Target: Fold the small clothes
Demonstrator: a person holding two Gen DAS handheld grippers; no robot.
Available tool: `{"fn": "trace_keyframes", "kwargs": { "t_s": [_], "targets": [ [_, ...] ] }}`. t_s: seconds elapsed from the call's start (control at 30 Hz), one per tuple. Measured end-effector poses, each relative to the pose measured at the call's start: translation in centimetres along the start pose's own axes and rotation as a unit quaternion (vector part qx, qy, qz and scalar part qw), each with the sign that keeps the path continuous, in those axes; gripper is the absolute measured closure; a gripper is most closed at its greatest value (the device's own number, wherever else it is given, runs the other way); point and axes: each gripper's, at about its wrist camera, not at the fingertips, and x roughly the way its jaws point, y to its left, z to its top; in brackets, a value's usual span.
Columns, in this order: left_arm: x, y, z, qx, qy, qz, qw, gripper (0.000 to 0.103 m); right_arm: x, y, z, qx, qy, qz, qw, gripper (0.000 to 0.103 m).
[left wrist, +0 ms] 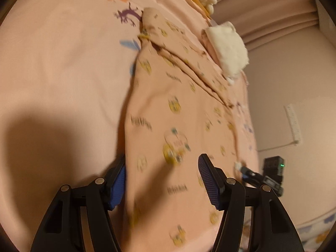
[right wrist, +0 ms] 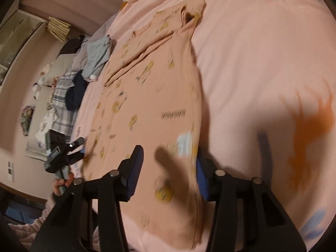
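1. While both views are smeared with blur, the peach printed garment (left wrist: 174, 109) can be read clearly enough: it lies spread on the pink bedsheet (left wrist: 63, 67), running from 6 o'clock up toward 1 o'clock in the left wrist view.
2. The left gripper (left wrist: 162, 180) has its jaws apart, with 1 blue pad (left wrist: 117, 189) at the garment's edge at 7 o'clock and the other over the cloth at 5 o'clock; the fabric passes between them, and neither pad is seen pressing it.
3. In the right wrist view, the same garment (right wrist: 159, 88) stretches from 6 o'clock toward 12 o'clock, its neck end farthest away.
4. The right gripper (right wrist: 168, 174) also stands parted, the hem between its 2 fingers; whether the far pad touches the cloth I cannot tell.
5. A fluffy cream item (left wrist: 229, 48) sits at 2 o'clock in the left view, just beside the garment's upper part.
6. At 9 o'clock in the right view lies a pile of other clothes (right wrist: 84, 71), grey, dark and plaid, beside the bed's edge.
7. At 8 o'clock in that view, a person's hand (right wrist: 61, 184) grips the other gripper's handle.
8. A white power strip (left wrist: 293, 124) lies against the wall at 3 o'clock in the left view.
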Motion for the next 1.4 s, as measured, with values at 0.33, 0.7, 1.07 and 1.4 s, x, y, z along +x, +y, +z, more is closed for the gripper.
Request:
{"fn": "trace_keyframes", "kwargs": {
  "t_s": [0.33,0.7,1.07,1.4],
  "targets": [
    [-0.7,-0.2,-4.0,-0.011,0.022,-0.021,0.9995,0.052,-0.2,0.9,-4.2,0.005,0.027,0.019,0.999,0.069],
    [-2.4,1.6,-4.1,-0.076,-0.012,-0.078,0.9940,0.103,-1.5,2.0,-3.6,-0.009,-0.017,0.058,0.998,0.095],
    [-4.1,-2.4,1.6,-0.050,-0.071,-0.144,0.9857,0.103,-4.1,6.2,1.4,-0.038,-0.108,0.148,0.982,0.095],
    [-3.2,-2.8,10.4,-0.067,-0.127,-0.146,0.9788,0.103,-4.0,7.1,10.8,-0.035,-0.168,0.145,0.975,0.094]
  ]
}}
